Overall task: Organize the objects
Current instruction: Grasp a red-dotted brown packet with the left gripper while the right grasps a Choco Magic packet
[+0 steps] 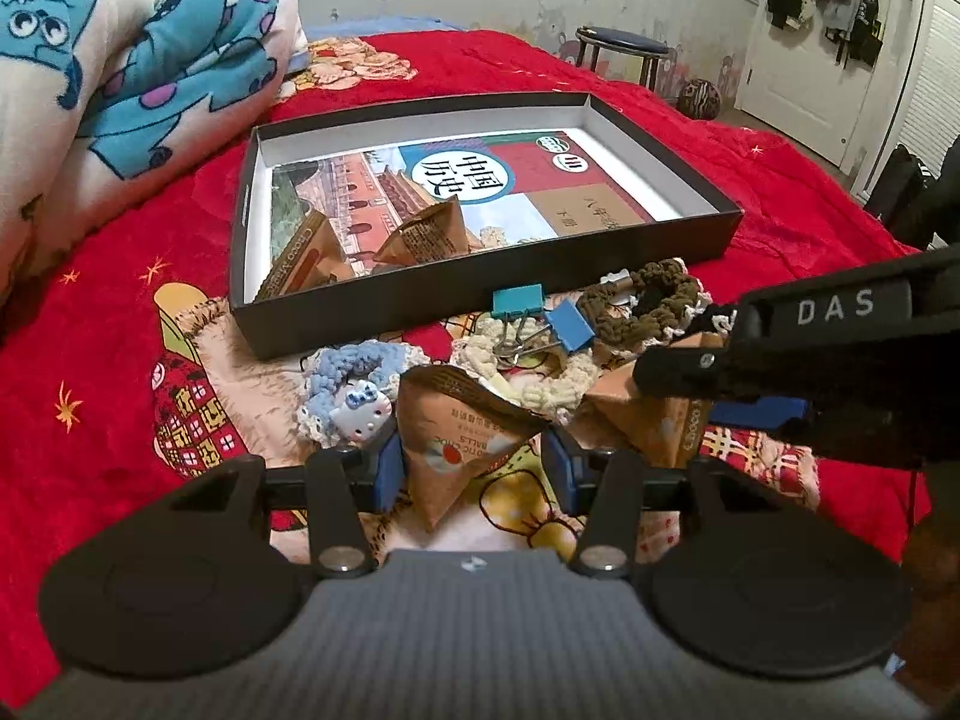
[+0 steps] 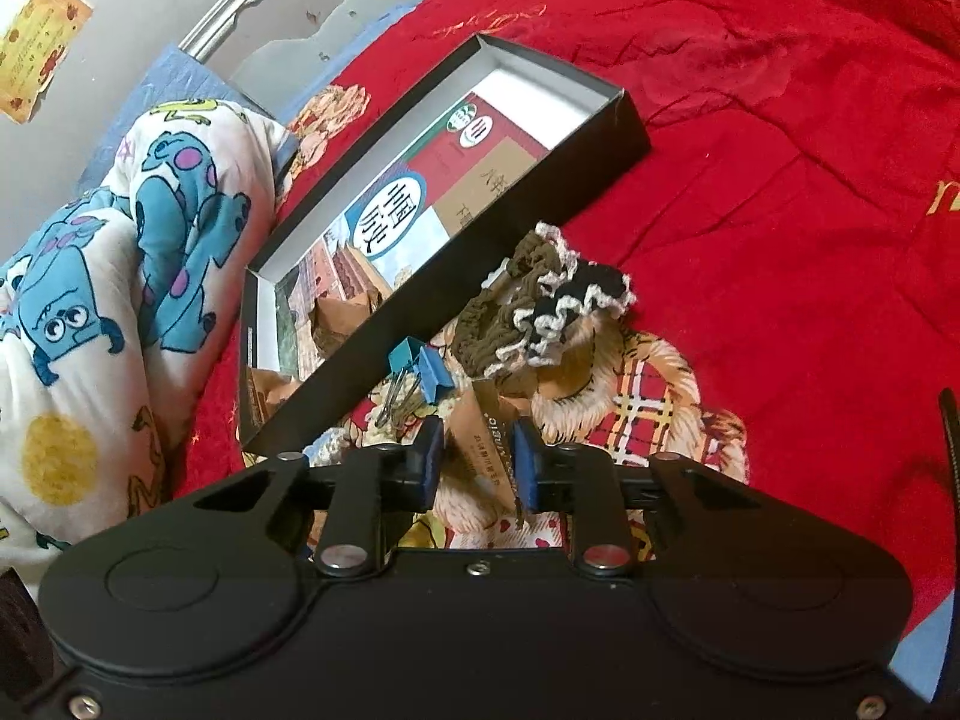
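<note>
A black shallow box (image 1: pixel 480 294) (image 2: pixel 504 228) lies on the red blanket and holds a book (image 1: pixel 480 180) and two brown snack packets (image 1: pixel 420 234). In front of it lie two blue binder clips (image 1: pixel 540 315) (image 2: pixel 423 369), a blue crochet scrunchie with a cat charm (image 1: pixel 354 396), a cream one (image 1: pixel 540 384) and a brown one (image 1: pixel 654 300) (image 2: pixel 528 306). My left gripper (image 1: pixel 474 468) has its jaws around a brown triangular snack packet (image 1: pixel 462 438). My right gripper (image 2: pixel 477 462) (image 1: pixel 720 378) has its jaws close around another brown packet (image 2: pixel 486 450) (image 1: pixel 648 420).
A rolled cartoon-print quilt (image 1: pixel 120 72) (image 2: pixel 120 276) lies left of the box. A stool (image 1: pixel 624 48), a ball (image 1: pixel 699 99) and a white door (image 1: pixel 840 60) are beyond the bed's far edge. Open red blanket (image 2: pixel 780 180) spreads to the right.
</note>
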`<move>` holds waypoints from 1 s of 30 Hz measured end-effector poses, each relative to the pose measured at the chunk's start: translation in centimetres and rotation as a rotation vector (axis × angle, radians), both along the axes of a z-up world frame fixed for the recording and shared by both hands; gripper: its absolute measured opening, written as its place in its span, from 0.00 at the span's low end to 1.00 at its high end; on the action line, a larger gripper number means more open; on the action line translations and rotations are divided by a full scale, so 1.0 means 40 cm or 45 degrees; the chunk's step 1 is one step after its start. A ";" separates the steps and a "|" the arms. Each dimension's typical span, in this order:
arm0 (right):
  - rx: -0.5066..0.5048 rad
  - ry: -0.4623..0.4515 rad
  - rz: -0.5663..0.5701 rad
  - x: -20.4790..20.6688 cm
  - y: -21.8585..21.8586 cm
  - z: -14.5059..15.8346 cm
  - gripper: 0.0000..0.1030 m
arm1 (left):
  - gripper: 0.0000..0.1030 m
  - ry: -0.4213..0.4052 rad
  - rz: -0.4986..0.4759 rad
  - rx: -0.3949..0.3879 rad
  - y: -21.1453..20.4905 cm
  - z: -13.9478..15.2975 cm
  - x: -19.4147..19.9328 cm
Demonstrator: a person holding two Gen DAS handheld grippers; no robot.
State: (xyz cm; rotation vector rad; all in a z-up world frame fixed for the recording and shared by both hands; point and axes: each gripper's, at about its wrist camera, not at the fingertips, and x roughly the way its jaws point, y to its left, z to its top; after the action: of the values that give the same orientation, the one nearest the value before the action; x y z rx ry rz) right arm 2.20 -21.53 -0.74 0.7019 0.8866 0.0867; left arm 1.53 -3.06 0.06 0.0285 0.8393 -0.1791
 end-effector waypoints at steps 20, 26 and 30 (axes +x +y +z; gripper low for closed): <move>-0.029 -0.020 -0.083 -0.011 -0.016 0.010 0.19 | 0.51 -0.001 -0.036 -0.025 -0.021 0.005 -0.023; -0.032 -0.008 -0.062 -0.008 -0.007 0.001 0.19 | 0.51 -0.001 -0.037 -0.028 -0.022 0.006 -0.026; -0.038 -0.026 -0.037 -0.008 0.004 0.001 0.16 | 0.51 -0.007 -0.031 -0.025 -0.021 0.007 -0.028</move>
State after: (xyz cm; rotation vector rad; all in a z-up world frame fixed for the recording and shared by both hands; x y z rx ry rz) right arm 1.90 -21.37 -0.69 0.6853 0.8563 0.0543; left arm 0.42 -3.90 0.36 0.0209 0.8317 -0.2097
